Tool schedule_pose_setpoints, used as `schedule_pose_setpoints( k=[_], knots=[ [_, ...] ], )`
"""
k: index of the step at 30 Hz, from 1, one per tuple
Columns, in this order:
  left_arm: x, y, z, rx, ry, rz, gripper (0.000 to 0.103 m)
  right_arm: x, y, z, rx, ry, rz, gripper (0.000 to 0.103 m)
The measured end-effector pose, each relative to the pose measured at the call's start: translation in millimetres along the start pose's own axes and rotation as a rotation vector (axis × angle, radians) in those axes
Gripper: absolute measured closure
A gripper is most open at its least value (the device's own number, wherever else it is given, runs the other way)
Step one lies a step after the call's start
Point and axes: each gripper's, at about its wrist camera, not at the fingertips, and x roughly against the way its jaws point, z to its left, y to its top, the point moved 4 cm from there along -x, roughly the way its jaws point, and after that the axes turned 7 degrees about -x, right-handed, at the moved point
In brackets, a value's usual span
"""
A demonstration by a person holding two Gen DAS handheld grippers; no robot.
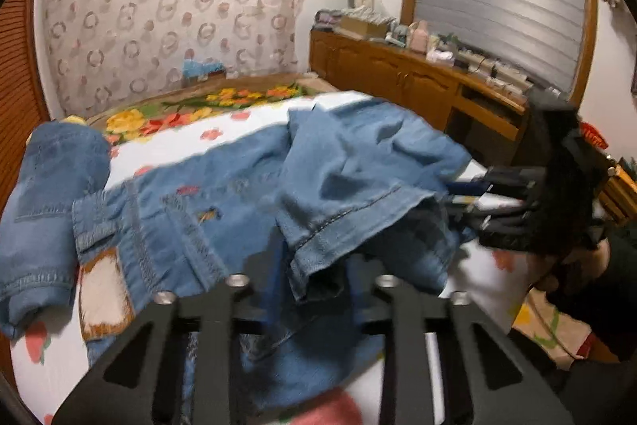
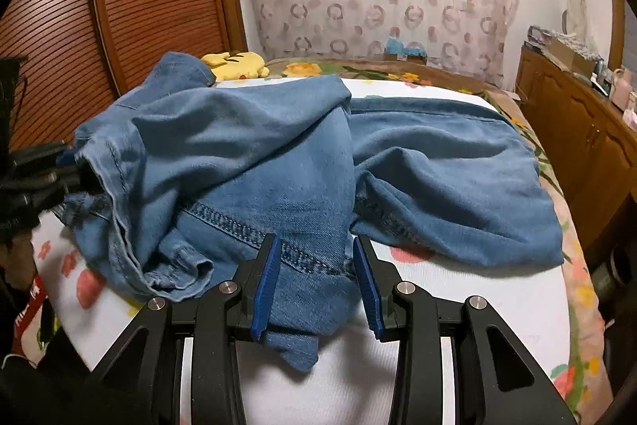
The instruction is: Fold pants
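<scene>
Blue denim pants [image 2: 247, 146] lie crumpled on a bed with a white flowered sheet [image 2: 438, 289]. In the right wrist view my right gripper [image 2: 316, 273] has its blue pads [image 2: 264, 281] pressed against a thick bunch of seamed denim near the bed's front edge. In the left wrist view a hemmed fold of the pants [image 1: 247, 186] drapes over my left gripper [image 1: 310, 277] and hides its fingertips; the jaws stand narrow with cloth between them. Each gripper shows in the other's view, the left gripper [image 2: 69, 166] at a hem, the right gripper [image 1: 454, 194] reaching into the cloth.
A yellow plush toy [image 2: 235, 64] rests at the head of the bed. A wooden cabinet [image 1: 398, 74] crowded with small items runs along one side, and a louvred wooden door [image 2: 119, 6] stands on the other. A person's hand [image 1: 589, 257] holds the right gripper.
</scene>
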Motion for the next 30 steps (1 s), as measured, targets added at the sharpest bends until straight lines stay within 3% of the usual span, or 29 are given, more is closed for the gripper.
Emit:
schedule_pose_setpoints(
  k=[1, 5, 15, 23, 24, 29, 30],
  knots=[
    [3.4, 3.4, 1.0, -0.003, 0.003, -0.008, 0.089, 0.1, 0.4, -0.1, -0.004, 0.004, -0.004, 0.064],
    [16.5, 12.0, 17.3, -0.005, 0.083, -0.024, 0.095, 2.0, 0.2, -5.2, -0.017, 0.018, -0.023, 0.064],
    [55.1, 14.9, 106.1, 0.075, 0.3, -0.054, 0.096, 0.3, -18.0, -15.6, -0.051, 0.039, -0.044, 0.064],
    [50.5, -3.7, 129.3, 0.13, 0.284, -0.024, 0.095, -0.6, -24.3, -14.4, -0.048, 0.042, -0.036, 0.064],
    [49.2, -6.3, 128.9, 0.128, 0.282, -0.016, 0.094, -0.6, -24.5, -15.3, -0.046, 0.04, -0.037, 0.064],
    [42.7, -27.7, 130.2, 0.123, 0.313, 0.048, 0.061, 0.2, -24.9, -17.5, -0.047, 0.042, -0.037, 0.064],
    [43.6, -32.8, 130.6, 0.125, 0.316, 0.056, 0.058, -0.3, -24.1, -13.7, -0.048, 0.041, -0.037, 0.064]
  ],
)
